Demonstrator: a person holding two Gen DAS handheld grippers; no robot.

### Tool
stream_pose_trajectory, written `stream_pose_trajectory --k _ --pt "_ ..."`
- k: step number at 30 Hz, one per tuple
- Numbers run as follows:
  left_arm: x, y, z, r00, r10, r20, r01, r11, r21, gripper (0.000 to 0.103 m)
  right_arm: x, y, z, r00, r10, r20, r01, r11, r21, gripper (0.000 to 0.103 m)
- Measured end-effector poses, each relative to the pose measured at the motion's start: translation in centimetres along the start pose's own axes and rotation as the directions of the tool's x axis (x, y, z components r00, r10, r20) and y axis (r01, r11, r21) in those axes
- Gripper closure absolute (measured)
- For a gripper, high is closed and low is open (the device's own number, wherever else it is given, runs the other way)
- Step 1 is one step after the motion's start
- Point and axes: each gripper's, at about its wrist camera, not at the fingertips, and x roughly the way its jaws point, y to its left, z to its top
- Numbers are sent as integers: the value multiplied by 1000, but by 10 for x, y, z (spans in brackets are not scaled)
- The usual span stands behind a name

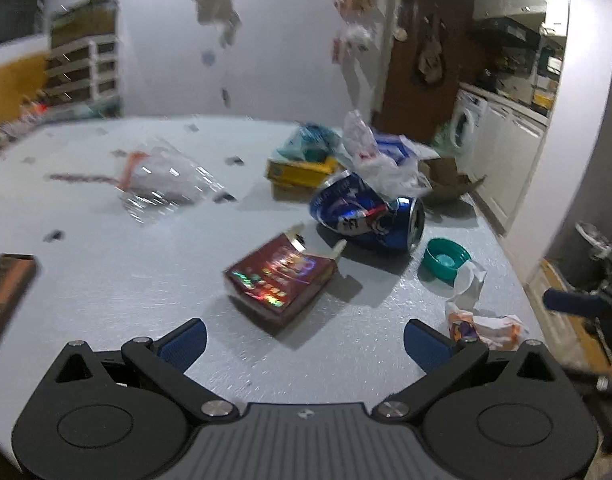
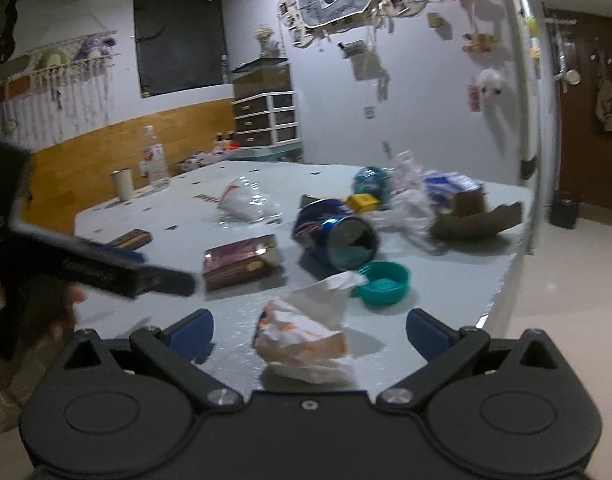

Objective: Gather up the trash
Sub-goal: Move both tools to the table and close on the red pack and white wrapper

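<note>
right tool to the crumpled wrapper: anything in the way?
Nothing visible. The wrapper lies on the table directly ahead of the open right tool, between its fingers' line. The teal cap and crushed can sit beyond it. The left tool is off to the side.

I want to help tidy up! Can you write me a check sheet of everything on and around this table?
Surface: pale table, bare in patches.
Job's things: crushed blue can, red shiny box, teal lid, crumpled wrapper, clear plastic cup on its side, white plastic bag, yellow box.
Clutter: bottle and tumbler at the far edge.
Grippers: left tool open, empty; right tool open, wrapper between its fingers, not gripped.
Cables: nothing seen.
Surroundings: drawer unit, brown door, washing machine.
</note>
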Motion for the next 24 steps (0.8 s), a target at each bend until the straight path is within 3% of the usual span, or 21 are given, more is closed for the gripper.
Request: stream_pose_trajectory --k 3,12,17,24 --pt "20 6 12 999 -7 -37 8 1000 3 0 8 -2 -6 1000 -3 -5 3 1000 5 0" --pt "58 22 37 1000 -9 12 8 995 96 0 19 -11 -9 1000 5 -16 -5 1000 26 0" --pt "80 24 33 997 -40 -70 50 990 135 0 29 -14 -3 997 39 -65 -35 997 63 0" --pt "72 17 28 996 -58 -61 68 982 176 1 51 -19 9 987 53 -152 -22 980 198 3"
